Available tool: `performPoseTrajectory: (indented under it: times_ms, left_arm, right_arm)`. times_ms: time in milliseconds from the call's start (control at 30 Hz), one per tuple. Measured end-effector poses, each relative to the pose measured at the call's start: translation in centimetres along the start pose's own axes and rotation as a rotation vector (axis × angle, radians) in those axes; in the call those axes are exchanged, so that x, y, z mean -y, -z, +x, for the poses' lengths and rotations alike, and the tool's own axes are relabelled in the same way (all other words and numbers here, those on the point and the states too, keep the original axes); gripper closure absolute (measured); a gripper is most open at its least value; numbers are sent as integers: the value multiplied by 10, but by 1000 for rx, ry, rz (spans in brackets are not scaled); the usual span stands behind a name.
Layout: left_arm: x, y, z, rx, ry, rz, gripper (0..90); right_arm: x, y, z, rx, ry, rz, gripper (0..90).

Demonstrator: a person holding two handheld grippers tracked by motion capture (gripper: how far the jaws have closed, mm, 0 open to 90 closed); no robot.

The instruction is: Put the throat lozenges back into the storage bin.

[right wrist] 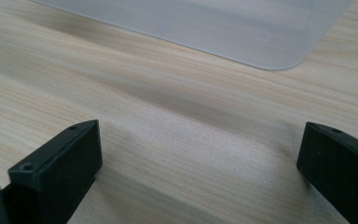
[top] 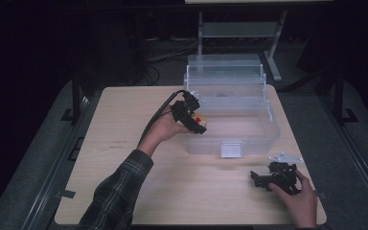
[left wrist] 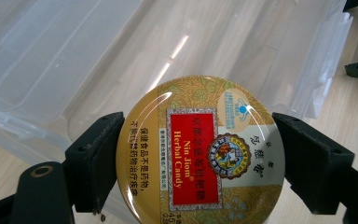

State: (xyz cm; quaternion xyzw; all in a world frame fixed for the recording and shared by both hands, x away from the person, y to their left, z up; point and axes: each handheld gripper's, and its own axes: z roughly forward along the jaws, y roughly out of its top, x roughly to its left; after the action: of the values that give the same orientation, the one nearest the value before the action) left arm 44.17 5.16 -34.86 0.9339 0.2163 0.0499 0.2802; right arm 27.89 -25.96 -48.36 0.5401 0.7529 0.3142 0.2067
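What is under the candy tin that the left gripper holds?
Under the candy tin, clamped in the left gripper, lie the clear plastic box's wall and floor. The tin covers the spot straight beneath it, so any contents there stay unseen.

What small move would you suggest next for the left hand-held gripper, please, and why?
Probably lower it a little into the bin before opening. The left hand-held gripper is shut on the candy tin, held at the clear bin's near-left wall, and the tin looks above the floor, so releasing now would drop it.
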Motion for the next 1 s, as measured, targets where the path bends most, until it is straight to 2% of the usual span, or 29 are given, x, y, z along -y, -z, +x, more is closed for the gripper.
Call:
performPoseTrajectory:
  times_ms: [300, 467, 867, 1000]
  left_arm:
    - [1, -2, 1, -5, -2, 5, 189]
    - [0, 0, 2, -13, 2, -9, 181]
    - [5, 16, 0, -28, -4, -9, 181]
    - [10, 22, -3, -33, 4, -26, 182]
  right_arm:
    - [0, 0, 0, -1, 0, 0, 0]
    - [0, 0, 0, 0, 0, 0, 0]
    - [0, 0, 0, -2, 1, 1, 0]
    - [0, 0, 0, -2, 2, 1, 0]
